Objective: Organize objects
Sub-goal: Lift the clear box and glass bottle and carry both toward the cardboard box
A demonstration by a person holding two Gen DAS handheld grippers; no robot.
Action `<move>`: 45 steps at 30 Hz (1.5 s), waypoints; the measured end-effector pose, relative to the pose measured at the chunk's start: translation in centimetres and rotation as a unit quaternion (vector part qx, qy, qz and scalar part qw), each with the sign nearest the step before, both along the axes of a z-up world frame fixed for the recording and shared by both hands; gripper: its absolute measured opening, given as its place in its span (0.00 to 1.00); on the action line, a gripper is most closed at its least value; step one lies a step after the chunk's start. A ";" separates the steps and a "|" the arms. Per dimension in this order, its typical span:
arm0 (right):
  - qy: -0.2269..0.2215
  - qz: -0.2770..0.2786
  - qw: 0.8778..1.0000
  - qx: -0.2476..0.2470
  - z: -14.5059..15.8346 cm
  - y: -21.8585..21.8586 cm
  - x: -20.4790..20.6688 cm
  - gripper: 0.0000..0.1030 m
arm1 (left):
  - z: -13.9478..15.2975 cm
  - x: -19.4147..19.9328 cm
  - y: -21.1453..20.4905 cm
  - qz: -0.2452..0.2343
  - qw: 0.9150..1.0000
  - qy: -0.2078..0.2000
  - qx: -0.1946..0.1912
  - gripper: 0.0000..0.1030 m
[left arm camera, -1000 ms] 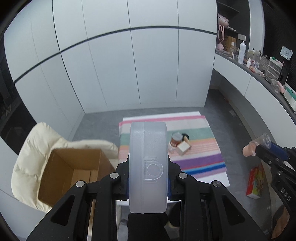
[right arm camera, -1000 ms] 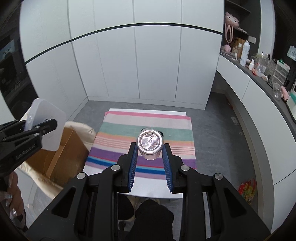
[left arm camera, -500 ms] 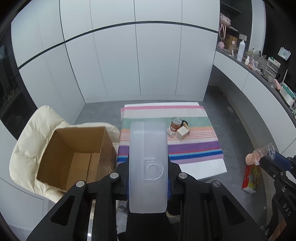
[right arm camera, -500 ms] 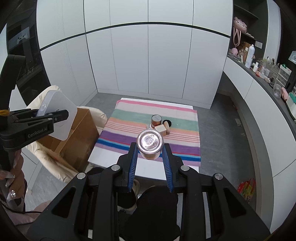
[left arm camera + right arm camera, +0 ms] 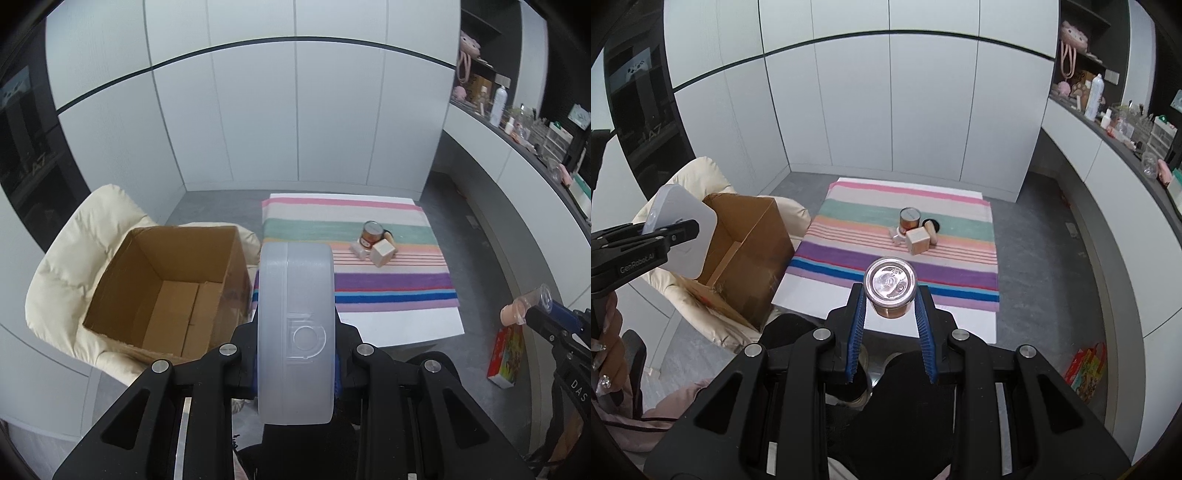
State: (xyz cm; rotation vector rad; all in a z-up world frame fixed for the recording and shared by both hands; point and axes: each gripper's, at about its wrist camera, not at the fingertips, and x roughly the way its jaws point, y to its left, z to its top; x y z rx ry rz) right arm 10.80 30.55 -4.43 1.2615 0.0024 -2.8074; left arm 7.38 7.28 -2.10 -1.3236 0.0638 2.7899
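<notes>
While my left fingers [image 5: 295,369] clench the frosted white plastic case [image 5: 295,332], the open brown cardboard box [image 5: 166,291] lies just left of it. My right fingers [image 5: 890,317] grip the copper-coloured metal can [image 5: 890,286], farther from that box.

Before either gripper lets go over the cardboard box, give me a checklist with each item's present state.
1. Left gripper clamped on the white plastic case: ok.
2. Right gripper clamped on the small can: ok.
3. Cardboard box open, floor bare: ok.
4. Case directly above the box opening: cannot tell.
5. Can above the box: not ok; it hangs over the striped cloth's near edge.
6. Box steady on the cream cushion: cannot tell.
</notes>
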 end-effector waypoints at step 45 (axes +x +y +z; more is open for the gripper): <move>-0.087 0.298 0.950 0.004 -7.2 -26.8 -4.9 0.27 | -8.5 4.4 -23.3 0.239 0.967 -0.085 0.007 0.27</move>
